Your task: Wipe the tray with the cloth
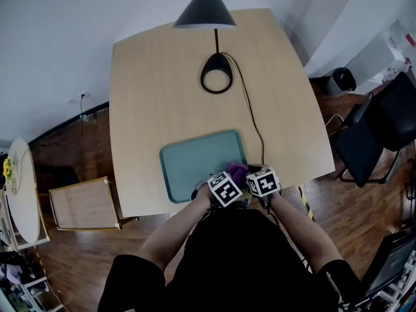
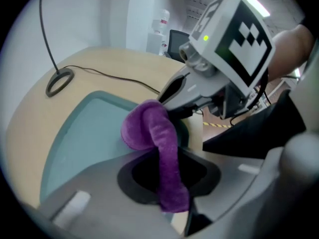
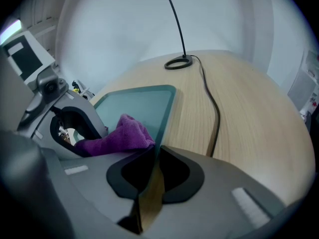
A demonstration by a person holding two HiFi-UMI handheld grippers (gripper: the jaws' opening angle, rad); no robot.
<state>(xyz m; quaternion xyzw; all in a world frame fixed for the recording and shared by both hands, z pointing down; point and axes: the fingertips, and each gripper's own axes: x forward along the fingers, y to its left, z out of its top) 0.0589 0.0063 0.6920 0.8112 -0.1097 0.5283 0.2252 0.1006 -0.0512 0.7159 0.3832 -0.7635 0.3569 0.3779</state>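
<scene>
Left gripper (image 2: 169, 177): jaws closed on cloth.
Cloth (image 2: 153, 131): purple, bunched end resting on tray.
Tray (image 2: 82, 133): teal, flat on bench (image 2: 30, 118).
Right gripper (image 2: 172, 103): marker cube on top, jaws at tray rim, beside cloth.
Lamp base (image 2: 60, 82): dark ring, cable trailing across bench.

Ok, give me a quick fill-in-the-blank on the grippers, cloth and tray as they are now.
1. The left gripper is shut on a ___ cloth.
2. The right gripper is clamped on the rim of the ___.
3. The lamp stands on a base shaped like a ___.

Missing words: purple; tray; ring.
</scene>
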